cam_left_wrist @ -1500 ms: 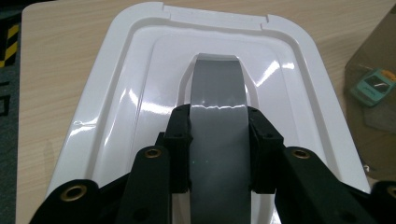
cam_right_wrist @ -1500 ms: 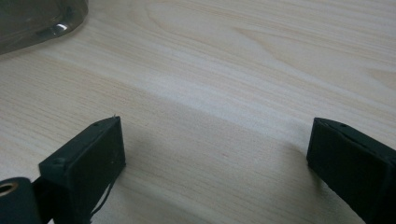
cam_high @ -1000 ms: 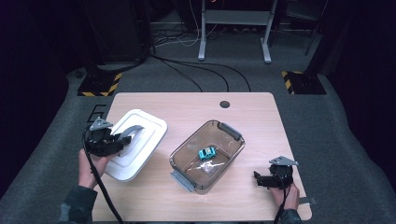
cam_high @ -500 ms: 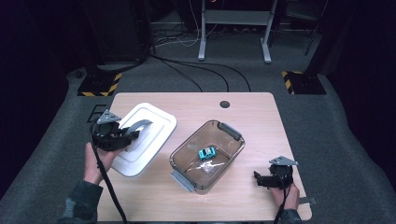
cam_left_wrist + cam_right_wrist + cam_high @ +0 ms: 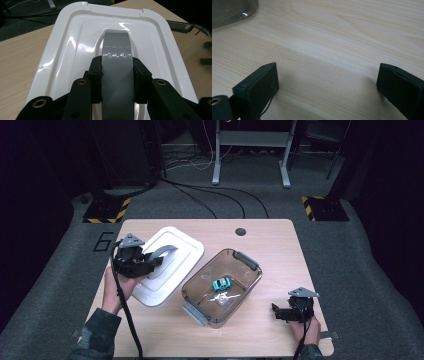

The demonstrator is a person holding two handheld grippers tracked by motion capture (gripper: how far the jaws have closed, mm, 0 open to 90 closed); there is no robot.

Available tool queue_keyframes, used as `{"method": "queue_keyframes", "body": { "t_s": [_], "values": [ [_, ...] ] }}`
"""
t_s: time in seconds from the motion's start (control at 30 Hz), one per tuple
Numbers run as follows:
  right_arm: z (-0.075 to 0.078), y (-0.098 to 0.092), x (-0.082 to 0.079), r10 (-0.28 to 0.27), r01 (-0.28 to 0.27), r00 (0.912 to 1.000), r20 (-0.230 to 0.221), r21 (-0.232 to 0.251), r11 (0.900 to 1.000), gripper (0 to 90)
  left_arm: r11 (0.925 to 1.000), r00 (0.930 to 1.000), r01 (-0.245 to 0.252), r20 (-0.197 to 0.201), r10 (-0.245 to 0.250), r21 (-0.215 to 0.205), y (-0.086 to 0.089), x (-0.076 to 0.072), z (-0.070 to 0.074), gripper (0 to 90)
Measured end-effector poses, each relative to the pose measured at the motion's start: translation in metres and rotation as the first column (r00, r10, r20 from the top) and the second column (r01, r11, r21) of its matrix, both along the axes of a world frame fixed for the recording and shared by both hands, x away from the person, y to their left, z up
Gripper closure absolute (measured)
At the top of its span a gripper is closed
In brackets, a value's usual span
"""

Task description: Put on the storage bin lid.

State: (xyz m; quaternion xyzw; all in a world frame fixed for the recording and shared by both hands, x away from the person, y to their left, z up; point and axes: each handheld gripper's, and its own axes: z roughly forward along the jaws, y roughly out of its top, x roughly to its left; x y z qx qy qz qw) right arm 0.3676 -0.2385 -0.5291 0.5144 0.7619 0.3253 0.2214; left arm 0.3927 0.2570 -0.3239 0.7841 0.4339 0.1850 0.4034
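A white plastic lid [image 5: 175, 257] [image 5: 72, 40] with a grey strap handle [image 5: 161, 252] [image 5: 117, 47] hangs tilted over the table's left side. My left gripper [image 5: 144, 265] [image 5: 117, 67] is shut on that handle, one pad on each side. To the right of the lid sits a clear, smoky container [image 5: 196, 287] with grey latches; its rim [image 5: 186, 25] also appears in the left gripper view. In it are a small teal toy car [image 5: 221, 283] and a clear bit. My right gripper [image 5: 276, 312] [image 5: 327, 82] rests open on the wood at the front right, nothing between its fingers.
The light wooden table [image 5: 272, 247] has a round cable hole [image 5: 240, 231] near its far edge. A corner of the container [image 5: 232, 10] lies at the top left of the right gripper view. Dark carpet, cables and striped floor markers [image 5: 104, 211] surround the table.
My left gripper has lifted the lid by its handle and carried it right and away from the person, toward the container. The right gripper has stayed put.
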Motion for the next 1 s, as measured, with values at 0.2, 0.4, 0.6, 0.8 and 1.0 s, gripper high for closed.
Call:
{"method": "queue_keyframes", "body": {
  "t_s": [0.2, 0.4, 0.6, 0.8, 1.0],
  "values": [
    [0.000, 0.000, 0.000, 0.000, 0.000, 1.0000, 0.000, 0.000, 1.000, 3.3, 0.9995, 0.9995, 0.031, -0.003, -0.031, 0.008, -0.014, 0.000, 0.003, 66.7],
    [0.000, 0.000, 0.000, 0.000, 0.000, 1.0000, 0.000, 0.000, 1.000, 3.3, 0.9982, 0.9982, 0.059, -0.002, -0.059, 0.002, -0.028, -0.001, 0.004, 66.7],
    [0.000, 0.000, 0.000, -0.001, 0.001, 1.0000, 0.000, 0.000, 1.000, 3.3, 0.9960, 0.9959, 0.090, -0.007, -0.090, -0.002, -0.048, -0.001, 0.001, 66.6],
    [0.000, 0.000, 0.000, 0.000, 0.000, 1.0000, 0.000, 0.000, 1.000, 3.3, 0.9939, 0.9938, 0.110, -0.018, -0.110, -0.003, -0.067, 0.002, -0.004, 66.6],
    [0.000, 0.000, 0.000, 0.000, 0.000, 1.0000, 0.000, 0.000, 1.000, 3.3, 0.9932, 0.9927, 0.116, -0.037, -0.115, 0.015, -0.085, 0.005, -0.010, 66.6]
  ]
}}
